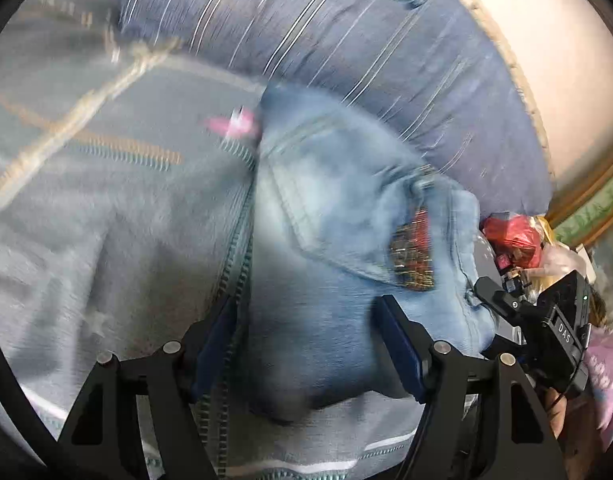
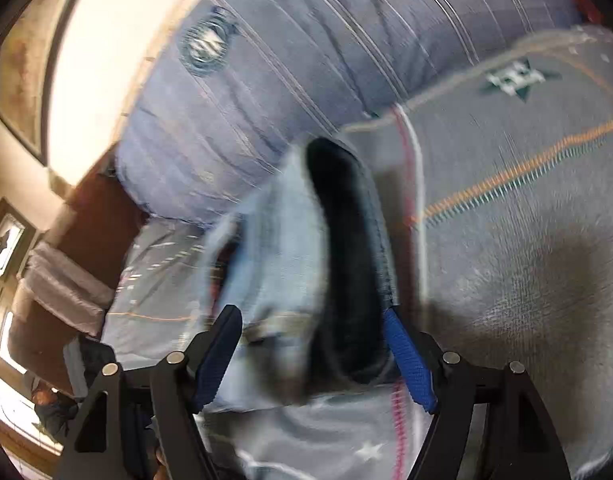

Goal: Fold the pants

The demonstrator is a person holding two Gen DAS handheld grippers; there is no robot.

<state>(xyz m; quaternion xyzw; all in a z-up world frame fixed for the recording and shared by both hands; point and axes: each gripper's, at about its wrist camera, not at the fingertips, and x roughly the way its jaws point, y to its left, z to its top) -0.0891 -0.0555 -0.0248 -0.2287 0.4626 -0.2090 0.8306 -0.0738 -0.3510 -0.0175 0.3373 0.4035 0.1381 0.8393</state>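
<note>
The pants are light blue jeans (image 1: 326, 240) lying bunched on a grey bedspread (image 1: 86, 240), with a back pocket and a red-gold patch (image 1: 412, 256) showing. My left gripper (image 1: 306, 340) has its jaws wide apart with a fold of denim between the blue pads (image 1: 402, 344). My right gripper (image 2: 314, 356) is also spread, with the jeans' waistband opening (image 2: 346, 260) between its pads (image 2: 406, 360). The right gripper's body (image 1: 546, 320) shows at the jeans' right edge in the left wrist view. Both views are motion-blurred.
A blue striped pillow (image 1: 346, 40) lies behind the jeans, against a pale headboard (image 1: 546, 60). Red and pink bags (image 1: 514, 236) sit at the bed's right side. In the right wrist view a folded grey cloth (image 2: 62, 288) lies to the left.
</note>
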